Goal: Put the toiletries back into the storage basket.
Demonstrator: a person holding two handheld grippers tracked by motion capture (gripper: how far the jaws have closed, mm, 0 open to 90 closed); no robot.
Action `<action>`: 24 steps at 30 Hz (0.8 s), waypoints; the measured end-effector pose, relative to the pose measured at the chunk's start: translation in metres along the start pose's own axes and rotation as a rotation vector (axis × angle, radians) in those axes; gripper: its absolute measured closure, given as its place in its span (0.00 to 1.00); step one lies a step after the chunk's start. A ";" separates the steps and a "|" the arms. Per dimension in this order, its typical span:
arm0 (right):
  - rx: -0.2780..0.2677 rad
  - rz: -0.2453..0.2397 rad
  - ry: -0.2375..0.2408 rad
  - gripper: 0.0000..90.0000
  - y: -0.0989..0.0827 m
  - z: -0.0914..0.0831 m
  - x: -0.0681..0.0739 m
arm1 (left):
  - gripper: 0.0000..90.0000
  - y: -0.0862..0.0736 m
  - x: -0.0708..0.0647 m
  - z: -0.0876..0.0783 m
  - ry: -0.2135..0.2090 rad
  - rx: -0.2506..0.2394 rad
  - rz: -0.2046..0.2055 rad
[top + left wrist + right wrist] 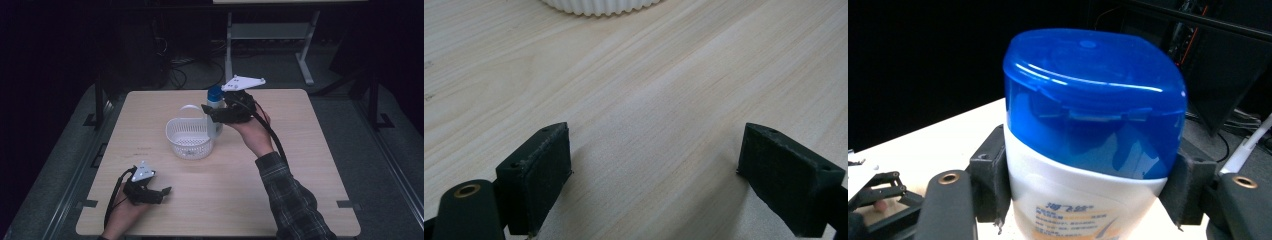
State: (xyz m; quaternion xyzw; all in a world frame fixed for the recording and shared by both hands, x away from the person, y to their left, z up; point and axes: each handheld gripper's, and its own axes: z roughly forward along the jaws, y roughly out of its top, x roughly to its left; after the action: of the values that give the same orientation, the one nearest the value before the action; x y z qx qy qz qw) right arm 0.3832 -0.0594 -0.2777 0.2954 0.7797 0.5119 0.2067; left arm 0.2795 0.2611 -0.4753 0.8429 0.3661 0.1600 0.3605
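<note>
My right gripper [212,113] is shut on a white bottle with a blue cap [215,98], which it holds upright at the far right rim of the white ribbed basket [190,148]. In the right gripper view the two black pads clamp the bottle [1088,125] just under the cap. I cannot tell whether the bottle's base touches the table. My left gripper [165,192] rests low near the table's front left edge. Its jaws stand open over bare wood [654,175], with the basket's wall [599,6] farther ahead.
The light wooden table [260,190] has bare surface around the basket. A handle arches over the basket's back rim [190,108]. Behind the table stand a metal frame [300,55] and cables on a dark floor. The left gripper [873,195] shows low at the left of the right gripper view.
</note>
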 end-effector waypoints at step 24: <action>0.027 0.010 0.024 0.37 -0.007 0.040 0.006 | 0.14 0.000 0.000 0.000 -0.003 -0.003 0.001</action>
State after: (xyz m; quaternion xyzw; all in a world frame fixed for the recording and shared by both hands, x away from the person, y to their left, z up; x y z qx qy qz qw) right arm 0.4015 -0.0302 -0.2995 0.2959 0.7875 0.5059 0.1906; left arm 0.2792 0.2608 -0.4756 0.8428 0.3649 0.1593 0.3621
